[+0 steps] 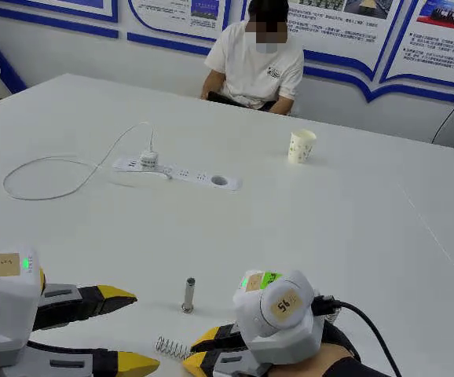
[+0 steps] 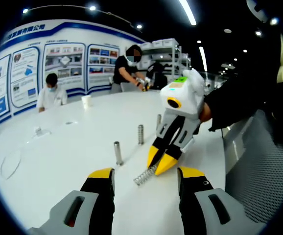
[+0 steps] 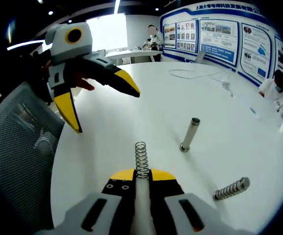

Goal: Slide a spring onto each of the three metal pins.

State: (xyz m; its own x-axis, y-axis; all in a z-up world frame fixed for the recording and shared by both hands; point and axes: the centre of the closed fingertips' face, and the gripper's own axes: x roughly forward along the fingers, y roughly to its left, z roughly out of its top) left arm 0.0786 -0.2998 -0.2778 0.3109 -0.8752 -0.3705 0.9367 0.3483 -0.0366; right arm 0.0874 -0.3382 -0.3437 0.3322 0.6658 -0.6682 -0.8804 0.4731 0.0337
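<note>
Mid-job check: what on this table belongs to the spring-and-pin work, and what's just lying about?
Job: spring clamped in the right gripper; bare pin; pin already wearing a spring; left gripper, open.
Lying about: power strip and its cable; paper cup.

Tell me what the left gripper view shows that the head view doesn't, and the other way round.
Left gripper view: behind the bare pin stand a pin wearing a spring and a third pin, and a standing person is at a far bench.
Head view: a black cable trails from the right gripper.
Both: the bare pin, the loose spring gripped by the right gripper, the open left gripper, the paper cup and the seated person.
</note>
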